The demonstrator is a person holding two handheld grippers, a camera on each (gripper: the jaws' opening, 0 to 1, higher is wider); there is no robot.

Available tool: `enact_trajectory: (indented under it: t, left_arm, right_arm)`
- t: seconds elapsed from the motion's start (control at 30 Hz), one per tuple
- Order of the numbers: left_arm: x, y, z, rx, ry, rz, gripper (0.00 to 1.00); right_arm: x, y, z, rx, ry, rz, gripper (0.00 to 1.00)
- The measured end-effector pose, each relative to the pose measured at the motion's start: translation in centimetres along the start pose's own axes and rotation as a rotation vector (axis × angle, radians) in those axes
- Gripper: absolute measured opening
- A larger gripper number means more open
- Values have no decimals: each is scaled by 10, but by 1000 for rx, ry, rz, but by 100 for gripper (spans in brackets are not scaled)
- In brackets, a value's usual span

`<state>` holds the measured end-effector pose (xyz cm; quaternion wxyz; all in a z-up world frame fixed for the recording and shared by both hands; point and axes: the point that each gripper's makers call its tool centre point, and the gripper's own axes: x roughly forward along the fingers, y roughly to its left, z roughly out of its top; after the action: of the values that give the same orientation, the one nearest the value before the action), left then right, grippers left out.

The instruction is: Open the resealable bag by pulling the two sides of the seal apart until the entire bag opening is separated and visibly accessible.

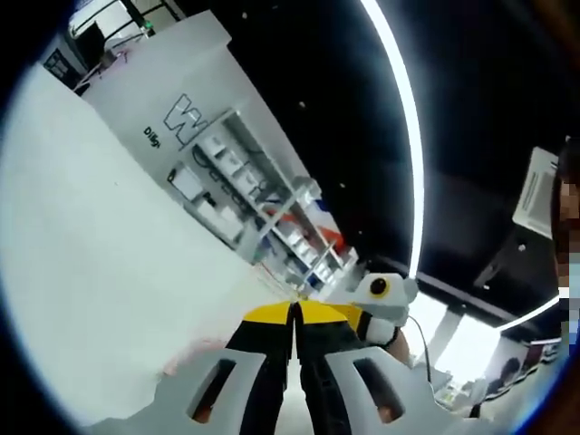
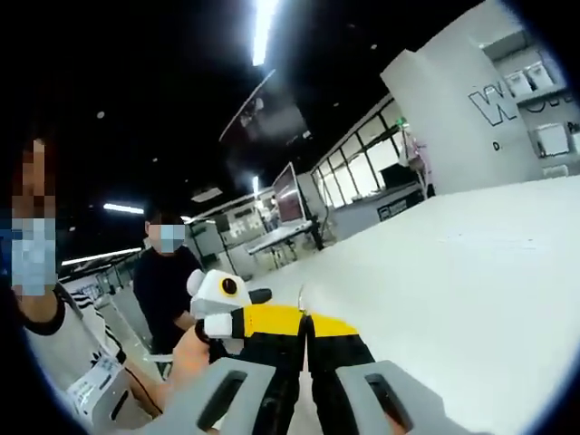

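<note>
A white table (image 2: 471, 272) meets a dark ceiling with strip lights (image 1: 403, 118). Both grippers (image 1: 294, 340) (image 2: 306, 349) are pinched narrow, perhaps on the bag's seal, barely visible. A shelf (image 1: 245, 195) faces left; a bystander (image 2: 168, 281) stands right.

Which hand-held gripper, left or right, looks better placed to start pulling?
Neither clearly: the left hand-held gripper and the right hand-held gripper are both shut, close together by the white table. I cannot make out what they pinch, so they look equally ready.
</note>
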<state>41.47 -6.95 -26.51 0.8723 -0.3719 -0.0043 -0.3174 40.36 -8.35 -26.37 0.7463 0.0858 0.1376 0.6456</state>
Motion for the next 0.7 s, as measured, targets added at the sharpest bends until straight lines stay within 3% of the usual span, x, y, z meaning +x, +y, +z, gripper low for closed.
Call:
enact_trajectory:
  t: [0.37, 0.7]
  left_arm:
    - [0, 0, 0, 10, 0, 6, 1]
    - [1, -2, -2, 23, 9, 2, 1]
  right_arm:
    - [0, 2, 1, -104, 5, 12, 0]
    - [-1, -1, 1, -129, 10, -9, 0]
